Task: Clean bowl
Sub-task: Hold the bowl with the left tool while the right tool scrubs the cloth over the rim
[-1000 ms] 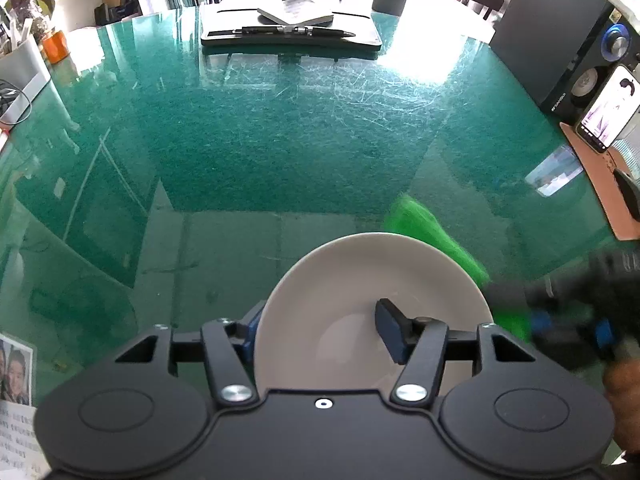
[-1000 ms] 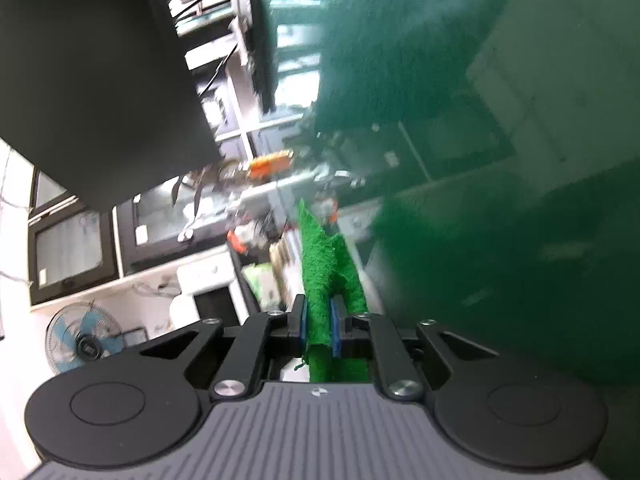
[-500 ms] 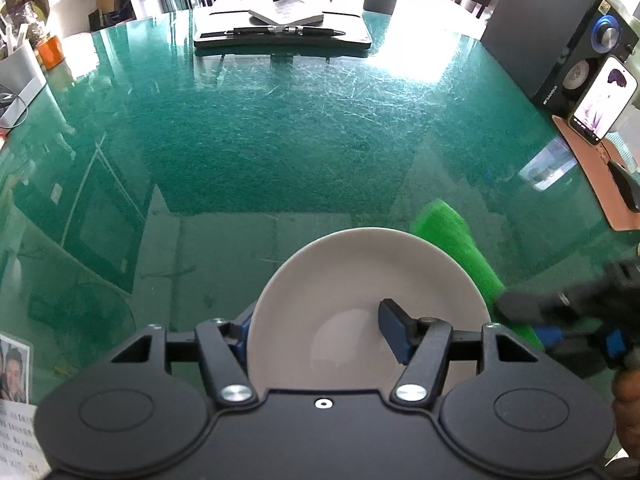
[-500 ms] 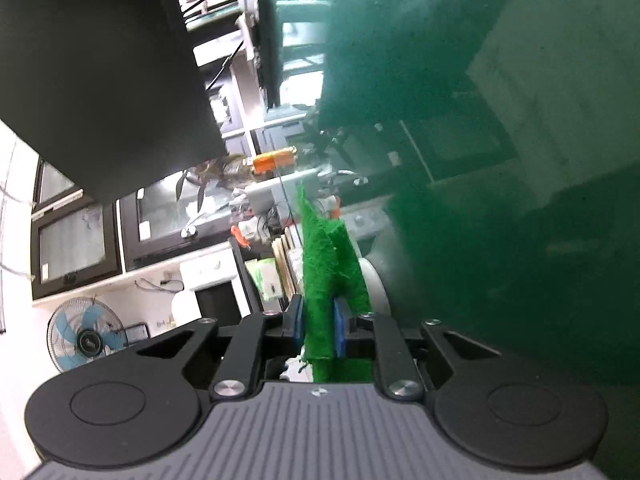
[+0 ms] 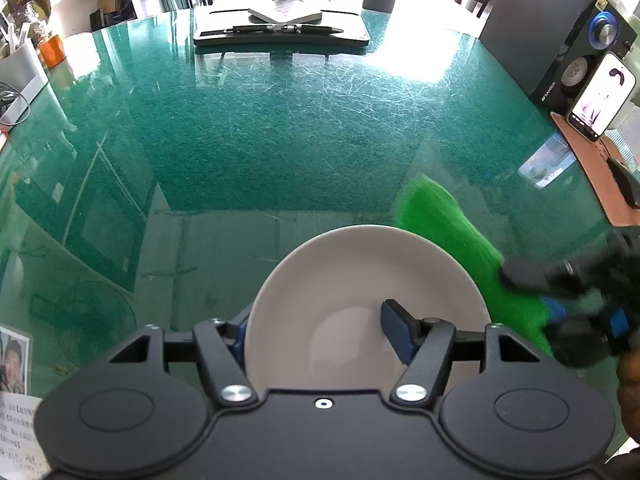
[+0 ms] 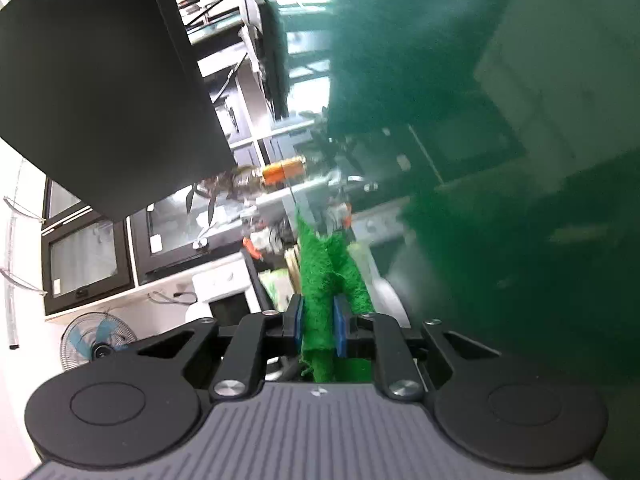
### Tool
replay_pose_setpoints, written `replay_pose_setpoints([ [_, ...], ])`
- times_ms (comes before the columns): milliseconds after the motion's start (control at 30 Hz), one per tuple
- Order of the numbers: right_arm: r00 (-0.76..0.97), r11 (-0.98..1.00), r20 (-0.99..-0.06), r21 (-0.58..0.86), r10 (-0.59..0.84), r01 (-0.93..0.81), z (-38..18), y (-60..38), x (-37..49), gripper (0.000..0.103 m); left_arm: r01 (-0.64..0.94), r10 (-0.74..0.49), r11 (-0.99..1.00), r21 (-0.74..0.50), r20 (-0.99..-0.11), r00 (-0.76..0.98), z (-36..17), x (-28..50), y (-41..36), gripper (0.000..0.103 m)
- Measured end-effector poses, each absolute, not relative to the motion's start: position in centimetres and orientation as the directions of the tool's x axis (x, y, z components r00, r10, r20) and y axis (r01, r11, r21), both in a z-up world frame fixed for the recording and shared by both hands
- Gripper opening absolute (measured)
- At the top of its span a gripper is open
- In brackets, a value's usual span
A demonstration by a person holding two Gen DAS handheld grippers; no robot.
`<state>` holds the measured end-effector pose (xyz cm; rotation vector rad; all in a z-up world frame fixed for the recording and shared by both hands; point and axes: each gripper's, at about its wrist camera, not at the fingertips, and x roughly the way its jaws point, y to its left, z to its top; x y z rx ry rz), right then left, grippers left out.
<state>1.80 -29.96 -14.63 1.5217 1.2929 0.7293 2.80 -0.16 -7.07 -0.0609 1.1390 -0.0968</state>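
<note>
Green glass covers the counter, scratched and glossy with window glare near its far edge.

At the near edge, the left hand-held gripper points steeply down over a white bowl. Its jaws straddle the bowl's near wall: the right finger sits inside the bowl, the left finger just outside the rim and mostly hidden behind it. The jaws have just been opening, and the inner pad stands clear of the wall, so the bowl is between them but not pinched. The bowl rests upright on the counter.

To the bowl's right, the right hand-held gripper comes in from the counter's right edge, blurred, with a hand behind it. It is clamped on a folded green cloth; in its own view the blue pads press the cloth from both sides. The cloth's free end reaches past the bowl's far right rim; whether it touches the rim I cannot tell.

Farther out, a monitor stand with pens sits at the far edge, and a speaker and a phone at the far right corner.
</note>
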Motion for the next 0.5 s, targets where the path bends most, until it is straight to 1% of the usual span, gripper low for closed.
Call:
replay_pose_setpoints([
  [267,0.274,0.053,-0.163,0.928,0.948,0.368,-15.0,-27.3,5.1,0.017,0.052,-0.105,0.994,-0.092,-0.908,0.406,-7.0,2.9,-0.3,0.064],
  [367,0.277,0.064,-0.171,0.931,0.946,0.359,-14.5,-27.7,4.6,0.017,0.060,-0.106,0.994,-0.089,-0.910,0.400,-7.0,2.9,-0.3,0.067],
  [500,0.263,0.048,-0.155,0.926,0.952,0.374,-14.0,-29.7,2.4,0.017,0.067,-0.109,0.994,-0.089,-0.910,0.400,-7.1,2.8,-0.4,0.068],
])
